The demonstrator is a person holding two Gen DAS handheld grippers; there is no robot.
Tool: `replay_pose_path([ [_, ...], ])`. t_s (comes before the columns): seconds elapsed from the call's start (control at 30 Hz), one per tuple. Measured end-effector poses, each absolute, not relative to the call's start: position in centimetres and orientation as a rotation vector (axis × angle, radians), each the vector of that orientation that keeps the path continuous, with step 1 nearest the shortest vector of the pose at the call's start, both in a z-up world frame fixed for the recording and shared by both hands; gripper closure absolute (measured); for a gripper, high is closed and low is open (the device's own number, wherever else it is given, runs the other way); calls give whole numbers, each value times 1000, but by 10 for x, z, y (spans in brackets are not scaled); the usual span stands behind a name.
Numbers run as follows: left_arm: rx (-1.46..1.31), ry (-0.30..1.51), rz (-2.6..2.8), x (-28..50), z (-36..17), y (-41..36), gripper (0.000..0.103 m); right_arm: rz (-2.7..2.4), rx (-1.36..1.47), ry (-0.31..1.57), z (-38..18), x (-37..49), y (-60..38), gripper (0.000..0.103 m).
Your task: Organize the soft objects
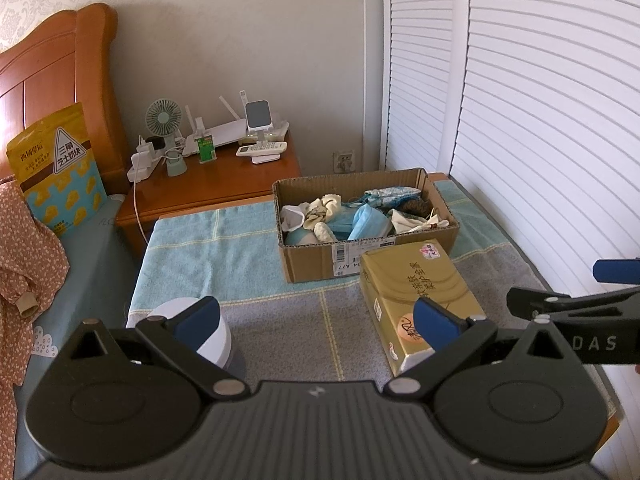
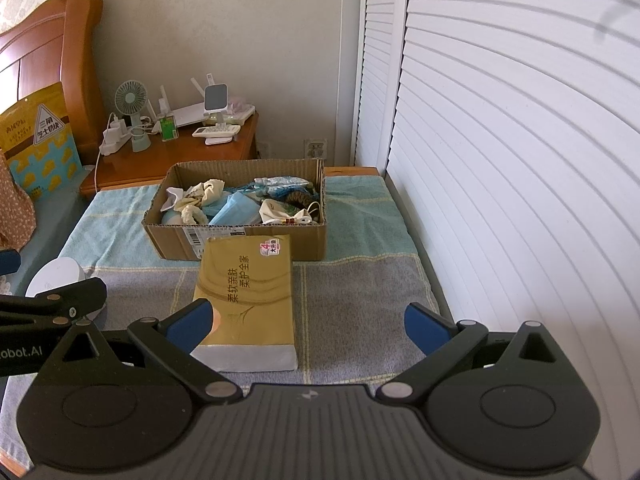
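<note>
**Both grippers wide and empty, soft goods waiting on the towel**

Nearest the lens in the left wrist view is the left gripper, its blue-padded jaws spread apart with nothing between them. Behind its left pad stands a white cylindrical container on the grey part of the towel; behind its right pad lies the gold tissue pack. The right gripper is likewise released and empty, its left pad just in front of the near corner of the same pack, without visible contact.

The tissue pack lies flat on the towel, its far end up against the front wall of the cardboard box. Inside the box is a loose jumble of soft things: a blue face mask, cream cloth pieces, and a white drawstring pouch towards the right side. A wooden nightstand with a small fan stands beyond, well apart from the work.

By my judgement the task is at its opening, or between picks: nothing is held, and the box contents are unsorted. The pack is the closest soft item to both grippers, so it is the likely next target. Taking it calls for lowering a gripper so the pads straddle the pack's narrow width, then closing gently, since the wrapper will give and may slip. Whether the items should go into the box or come out of it cannot be told from here
</note>
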State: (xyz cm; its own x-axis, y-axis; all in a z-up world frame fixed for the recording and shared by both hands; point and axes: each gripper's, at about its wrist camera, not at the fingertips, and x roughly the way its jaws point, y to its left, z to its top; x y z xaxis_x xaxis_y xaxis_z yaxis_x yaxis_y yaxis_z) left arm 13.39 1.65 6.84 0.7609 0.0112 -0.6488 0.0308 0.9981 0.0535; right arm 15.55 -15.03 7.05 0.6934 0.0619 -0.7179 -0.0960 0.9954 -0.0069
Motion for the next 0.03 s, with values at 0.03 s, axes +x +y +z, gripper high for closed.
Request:
replay_pose_path([
  [0.03, 62, 707, -10, 134, 68, 16, 1, 88, -46, 800, 70, 155, -151, 0],
])
